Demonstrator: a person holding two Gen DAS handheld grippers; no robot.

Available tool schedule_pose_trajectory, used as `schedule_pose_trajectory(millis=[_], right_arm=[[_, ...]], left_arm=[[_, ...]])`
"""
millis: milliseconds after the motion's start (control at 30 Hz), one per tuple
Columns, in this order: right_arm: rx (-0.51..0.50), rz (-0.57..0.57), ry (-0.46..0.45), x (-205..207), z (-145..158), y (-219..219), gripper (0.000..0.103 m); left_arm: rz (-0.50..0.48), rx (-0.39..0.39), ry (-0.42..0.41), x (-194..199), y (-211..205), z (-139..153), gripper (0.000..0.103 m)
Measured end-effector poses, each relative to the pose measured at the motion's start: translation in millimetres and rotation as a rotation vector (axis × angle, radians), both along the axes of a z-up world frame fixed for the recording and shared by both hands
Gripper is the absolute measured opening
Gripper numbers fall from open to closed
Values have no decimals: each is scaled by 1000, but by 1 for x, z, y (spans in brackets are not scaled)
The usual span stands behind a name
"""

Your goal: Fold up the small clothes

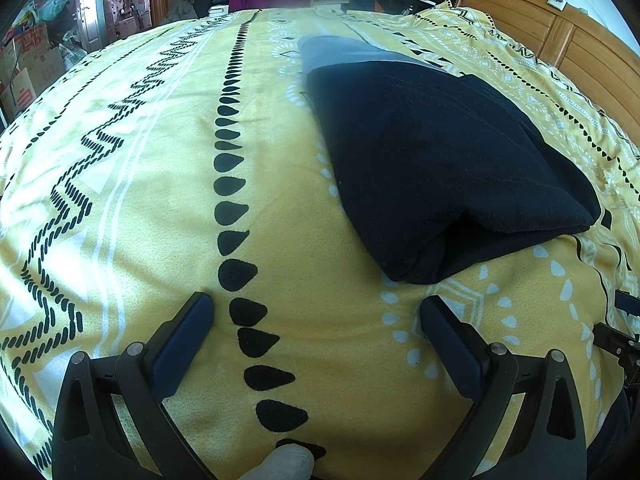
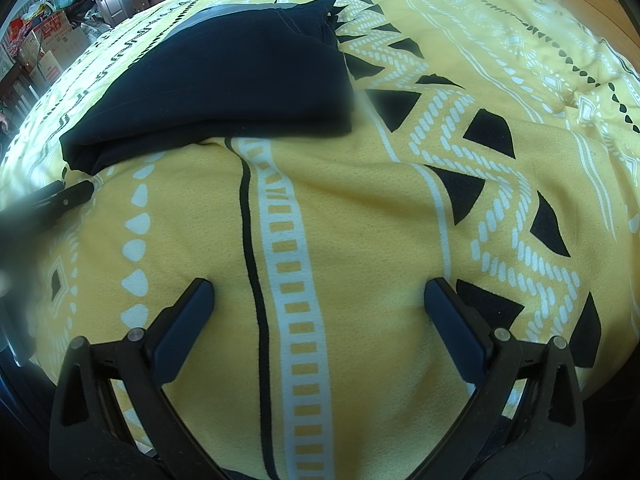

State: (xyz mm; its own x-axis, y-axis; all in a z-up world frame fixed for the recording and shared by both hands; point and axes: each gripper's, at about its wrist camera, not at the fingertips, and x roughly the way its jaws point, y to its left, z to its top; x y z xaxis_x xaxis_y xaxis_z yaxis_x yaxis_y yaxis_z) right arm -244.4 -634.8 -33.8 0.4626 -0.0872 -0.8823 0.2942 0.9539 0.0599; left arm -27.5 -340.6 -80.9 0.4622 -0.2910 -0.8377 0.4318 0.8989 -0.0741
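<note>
Gloved fingertip (image 1: 289, 461) left view only, folded garment (image 1: 448, 168)

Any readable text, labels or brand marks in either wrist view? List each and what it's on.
None can be read.
Cardboard boxes: red printing, too small and blurred to read.
Same boxes in the right wrist view: red print, also unreadable.
Dark folded garment: no visible label or print.
Yellow bedspread: pattern only, no text.

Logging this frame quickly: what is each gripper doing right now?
Left gripper: open, holding nothing, above the yellow blanket.
Right gripper: open, holding nothing; the folded dark garment lies ahead, untouched.
</note>
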Motion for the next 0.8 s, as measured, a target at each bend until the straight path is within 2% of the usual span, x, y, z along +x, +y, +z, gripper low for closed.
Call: schedule_pose_trajectory(millis=[800], right_arm=[[0, 1, 0, 0, 0, -1, 103]], left_arm=[[4, -13, 1, -2, 1, 1, 103]])
